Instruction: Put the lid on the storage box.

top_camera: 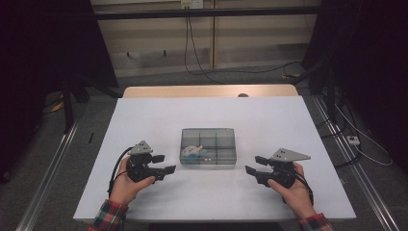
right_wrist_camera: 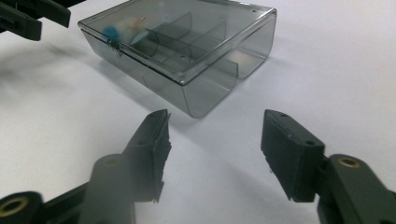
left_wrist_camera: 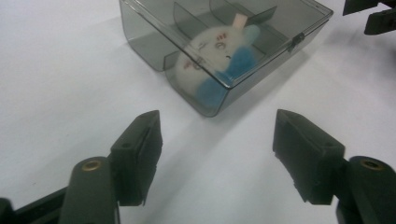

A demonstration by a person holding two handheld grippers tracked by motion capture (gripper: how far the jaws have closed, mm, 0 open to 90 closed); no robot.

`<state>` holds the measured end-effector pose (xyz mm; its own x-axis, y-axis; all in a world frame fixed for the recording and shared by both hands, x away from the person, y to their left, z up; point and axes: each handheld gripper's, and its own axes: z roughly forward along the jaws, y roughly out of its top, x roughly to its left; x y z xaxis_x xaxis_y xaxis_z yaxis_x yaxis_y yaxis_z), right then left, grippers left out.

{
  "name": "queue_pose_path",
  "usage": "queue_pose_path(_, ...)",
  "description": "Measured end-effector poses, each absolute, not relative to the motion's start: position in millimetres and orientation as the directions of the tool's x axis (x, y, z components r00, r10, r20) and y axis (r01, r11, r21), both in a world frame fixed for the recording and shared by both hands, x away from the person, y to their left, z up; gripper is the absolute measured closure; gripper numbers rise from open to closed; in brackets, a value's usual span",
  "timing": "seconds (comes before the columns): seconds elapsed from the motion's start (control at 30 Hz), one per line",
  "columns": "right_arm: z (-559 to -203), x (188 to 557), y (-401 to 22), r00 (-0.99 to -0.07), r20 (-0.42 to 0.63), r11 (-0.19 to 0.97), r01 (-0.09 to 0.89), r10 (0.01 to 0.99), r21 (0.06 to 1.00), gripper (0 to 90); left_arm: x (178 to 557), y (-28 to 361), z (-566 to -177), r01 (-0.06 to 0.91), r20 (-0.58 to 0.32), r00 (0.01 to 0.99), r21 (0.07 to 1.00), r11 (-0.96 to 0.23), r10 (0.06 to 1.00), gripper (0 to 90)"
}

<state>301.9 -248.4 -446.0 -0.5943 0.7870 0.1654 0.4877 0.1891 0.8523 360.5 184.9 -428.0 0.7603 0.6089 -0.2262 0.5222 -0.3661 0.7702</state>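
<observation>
On the white bench [top_camera: 159,120], well lit from above, a smoke-grey transparent box [top_camera: 208,147] stands near the middle, slightly toward my side. Behind the white top a strip of pale wood [top_camera: 207,91] shows, and beyond it a grey floor [top_camera: 159,79], a light wall panel [top_camera: 154,43] and black cables [top_camera: 192,57] hanging down and trailing across the floor. Dark drapes [top_camera: 53,48] close off both sides of the room, and metal rails [top_camera: 53,163] run along the floor beside the bench.

The box is rectangular with rounded corners, its clear lid shut flat and fastened by a small latch [left_wrist_camera: 296,40] on the front edge. Inner dividers [right_wrist_camera: 173,29] split it into compartments. In the near-left compartment, seen from the high view, lies a small plush toy [left_wrist_camera: 219,58], white with a blue part and a pinkish ear, pressed up against the lid; its finer features are blurred through the tinted plastic.

I hold my left hand-held gripper [top_camera: 162,164] just left of the box and my right hand-held gripper [top_camera: 256,166] just right of it, both a little nearer to me than the box and pointing inward. Each has its jaws spread wide with nothing between them but bare bench; neither touches the box. In the left gripper view the box sits ahead of the jaws, corner-on, with the toy's compartment nearest. In the right gripper view the opposite corner faces the jaws.
</observation>
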Motion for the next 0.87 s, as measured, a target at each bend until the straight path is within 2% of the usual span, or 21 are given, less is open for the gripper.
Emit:
queue_pose_path(0.37, -446.5, 296.9, -261.5, -0.578, 0.137, 0.194, 0.475, 0.805, 0.858, 27.6, 355.9, 200.8, -428.9, 0.518, -0.202, 0.752, 0.770, -0.372, 0.627, 22.7)
queue_pose_path(0.87, -448.7, 291.4, -268.8, -0.553, 0.127, 0.197, 0.487, 0.823, 0.851, 22.5, 356.6, 207.1, -430.3, 0.523, -0.191, 0.739, 0.768, -0.370, 0.647, 17.8)
